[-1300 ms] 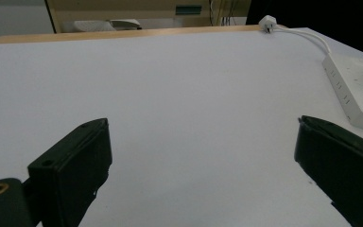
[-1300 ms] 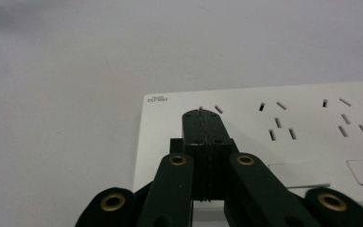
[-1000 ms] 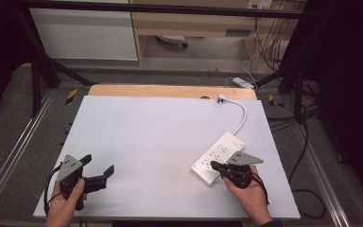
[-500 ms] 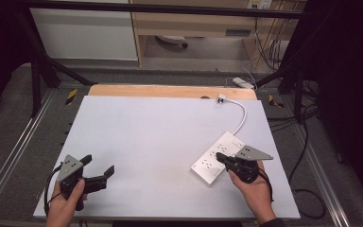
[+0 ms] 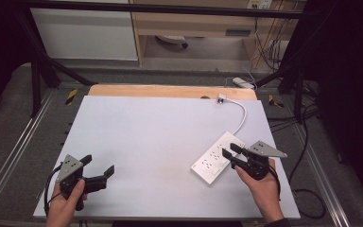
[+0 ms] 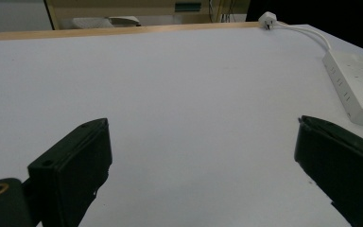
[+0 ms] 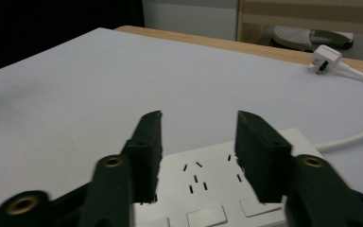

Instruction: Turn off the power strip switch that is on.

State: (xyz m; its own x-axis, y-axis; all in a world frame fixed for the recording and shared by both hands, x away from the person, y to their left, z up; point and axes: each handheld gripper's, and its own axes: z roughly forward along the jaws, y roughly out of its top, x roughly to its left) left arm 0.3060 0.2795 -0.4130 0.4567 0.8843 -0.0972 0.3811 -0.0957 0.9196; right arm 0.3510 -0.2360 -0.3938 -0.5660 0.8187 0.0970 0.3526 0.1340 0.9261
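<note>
Two grippers: one low at each side of the high view.
Left gripper: fingers wide open, holding nothing.
Right gripper: fingers just opened, nothing between, above the power strip.
Power strip: flat on the desk, lower right.

**Wide-set jaws over a bare white tabletop**

The left gripper rises from the bottom of the frame, one black jaw at the lower left and the other at the lower right, standing far apart with nothing between them. The white table spreads behind them. At the right edge lies a white power strip, its sockets facing up. Its white cable runs to a plug in the upper right, near the table's wooden far edge.
</note>
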